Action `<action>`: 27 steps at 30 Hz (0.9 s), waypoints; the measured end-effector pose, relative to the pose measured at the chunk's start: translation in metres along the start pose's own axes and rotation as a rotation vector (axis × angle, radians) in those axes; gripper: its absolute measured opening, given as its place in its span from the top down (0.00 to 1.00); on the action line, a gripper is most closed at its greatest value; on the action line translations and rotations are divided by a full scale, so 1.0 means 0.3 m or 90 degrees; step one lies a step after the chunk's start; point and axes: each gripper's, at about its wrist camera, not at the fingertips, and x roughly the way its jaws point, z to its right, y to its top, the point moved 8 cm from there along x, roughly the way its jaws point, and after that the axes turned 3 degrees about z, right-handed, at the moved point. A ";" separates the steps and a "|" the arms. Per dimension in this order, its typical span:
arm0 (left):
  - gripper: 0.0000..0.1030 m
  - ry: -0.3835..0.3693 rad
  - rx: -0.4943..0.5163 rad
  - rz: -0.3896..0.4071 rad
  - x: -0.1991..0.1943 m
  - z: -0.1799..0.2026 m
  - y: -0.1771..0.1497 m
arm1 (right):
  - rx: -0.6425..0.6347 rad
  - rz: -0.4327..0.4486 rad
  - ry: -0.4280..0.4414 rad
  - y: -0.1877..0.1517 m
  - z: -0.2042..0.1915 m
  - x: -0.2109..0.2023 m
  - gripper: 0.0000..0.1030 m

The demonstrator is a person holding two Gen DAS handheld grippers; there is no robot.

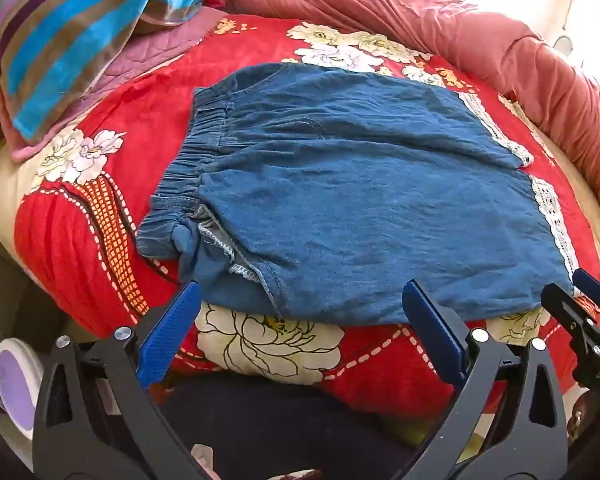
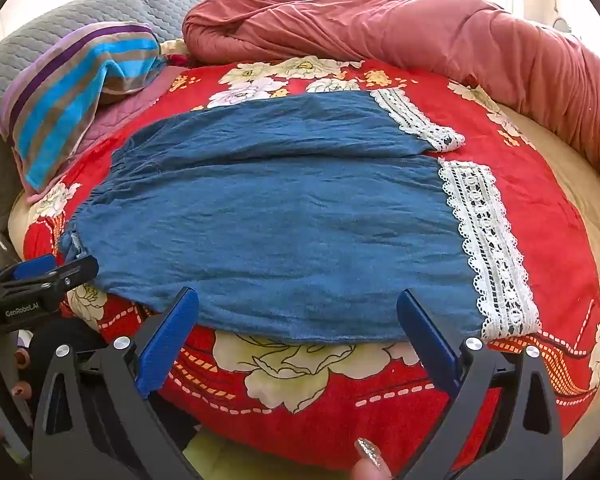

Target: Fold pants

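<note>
Blue denim pants (image 1: 340,184) with white lace hems (image 2: 488,240) spread flat on red floral blanket (image 1: 80,248) atop the bed. Left claw (image 1: 300,304) and right claw (image 2: 298,312) both spread wide, empty, near the pants' front edge.

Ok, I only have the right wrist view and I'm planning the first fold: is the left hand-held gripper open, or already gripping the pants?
Observer: Open. The left hand-held gripper has its jaws wide apart at the near edge of the pants, with nothing pinched.
Operator: Is the waist end lying tidy?
Observer: Not quite. The near corner by the elastic waistband is turned over and shows a white-stitched seam.
</note>
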 end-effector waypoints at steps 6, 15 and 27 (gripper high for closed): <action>0.08 -0.003 -0.001 0.001 0.001 -0.001 0.000 | -0.009 0.000 -0.005 0.005 -0.001 0.008 0.04; 0.08 0.002 0.002 0.001 -0.005 -0.002 -0.001 | -0.014 -0.001 -0.006 0.004 -0.010 0.012 0.04; 0.08 0.003 0.003 0.002 0.002 -0.009 0.001 | -0.015 -0.006 0.000 -0.007 -0.006 0.015 0.04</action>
